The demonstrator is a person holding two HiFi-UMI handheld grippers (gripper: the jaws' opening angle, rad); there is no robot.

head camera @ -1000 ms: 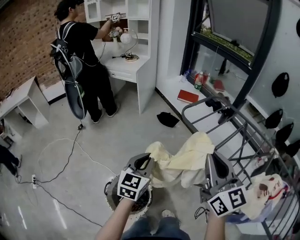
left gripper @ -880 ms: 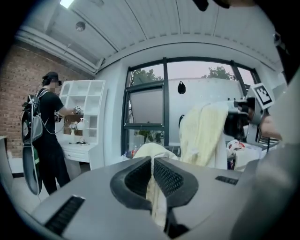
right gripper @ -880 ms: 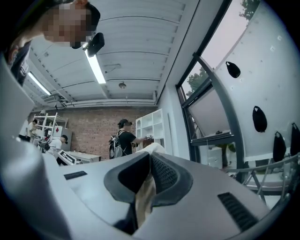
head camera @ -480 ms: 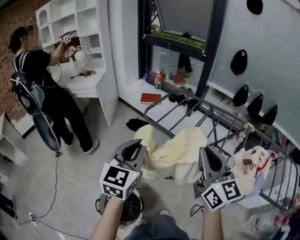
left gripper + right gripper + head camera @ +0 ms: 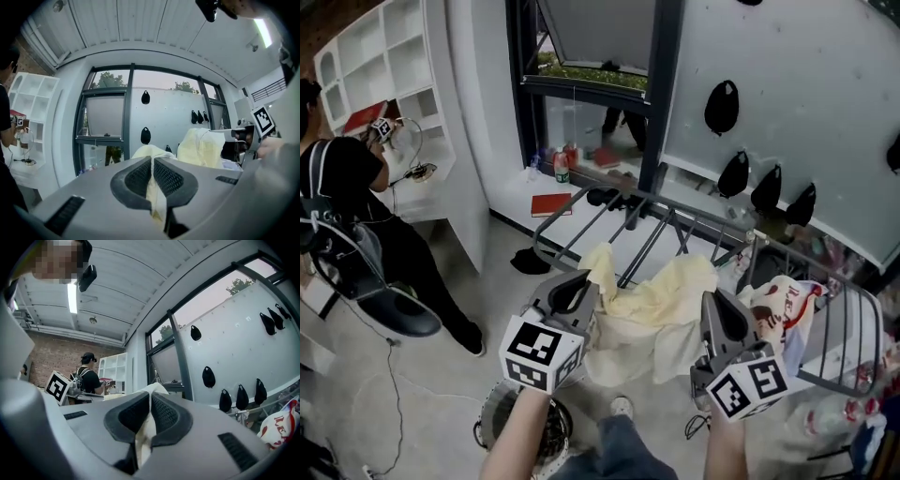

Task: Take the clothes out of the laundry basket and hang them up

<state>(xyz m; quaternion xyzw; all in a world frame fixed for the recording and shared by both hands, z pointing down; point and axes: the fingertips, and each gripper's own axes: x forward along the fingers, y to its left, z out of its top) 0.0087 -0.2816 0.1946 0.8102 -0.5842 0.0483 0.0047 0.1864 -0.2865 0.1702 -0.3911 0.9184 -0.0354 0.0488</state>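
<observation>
1. The left tongs are clenched on a fold of the pale yellow cloth garment. The left gripper view shows the yellow fabric pinched between the two ribbed pads.
2. The right tongs are clenched on another edge of the same garment. In the right gripper view the cloth is squeezed between the jaws and trails down behind them.
3. The garment hangs in the air, sagging between the two tongs. It is in front of the near rail of the dark grey metal drying rack. Whether the cloth touches the rail cannot be told.
4. A white garment with red print is draped over the rack's right end, just beside the right tongs.
5. The round dark mesh laundry basket stands on the floor beneath the left forearm, below the yellow garment.
6. A person in black clothes stands at the white shelving unit at the far left, well apart from the rack.
</observation>
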